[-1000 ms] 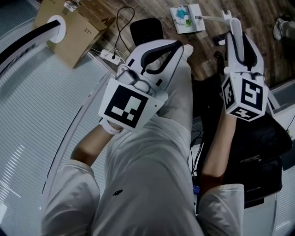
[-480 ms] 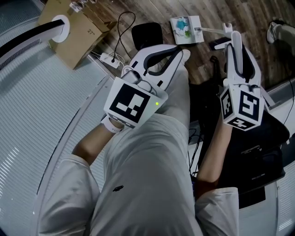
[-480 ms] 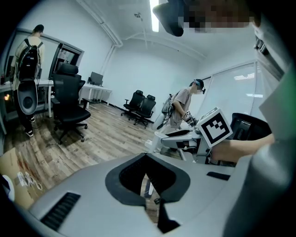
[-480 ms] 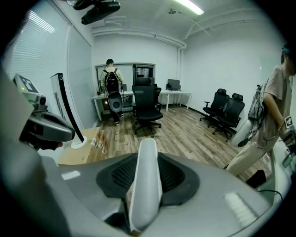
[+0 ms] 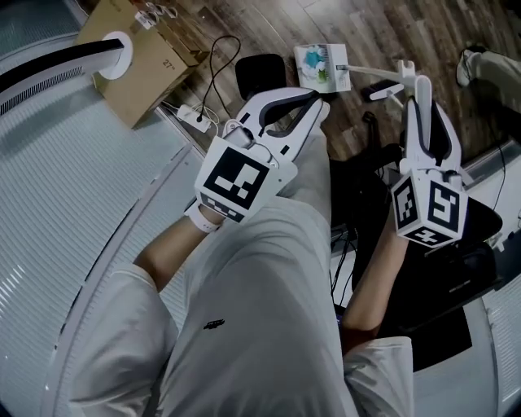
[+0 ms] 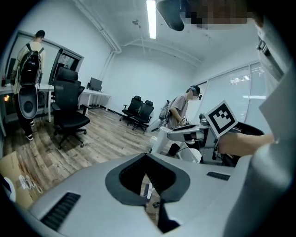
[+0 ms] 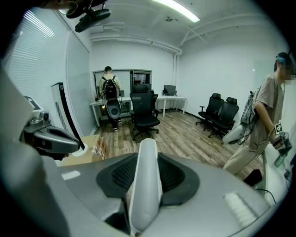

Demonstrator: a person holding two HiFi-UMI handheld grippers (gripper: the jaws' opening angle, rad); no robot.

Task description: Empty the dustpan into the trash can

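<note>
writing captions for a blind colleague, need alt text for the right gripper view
The right gripper clamps a white handle between its jaws. Beyond lies an office with a wooden floor, black chairs and two standing people, one wearing a backpack.

Dark wood-plank floor [image 5: 391, 28]: brown cardboard box [image 5: 142, 65] at 11 o'clock; white power strip with black cable [image 5: 189, 112] beside it, toward 12.

head camera looks steeply down; each gripper camera sits close behind its jaws, facing outward; all share the wood floor [image 5: 269, 20]
</note>
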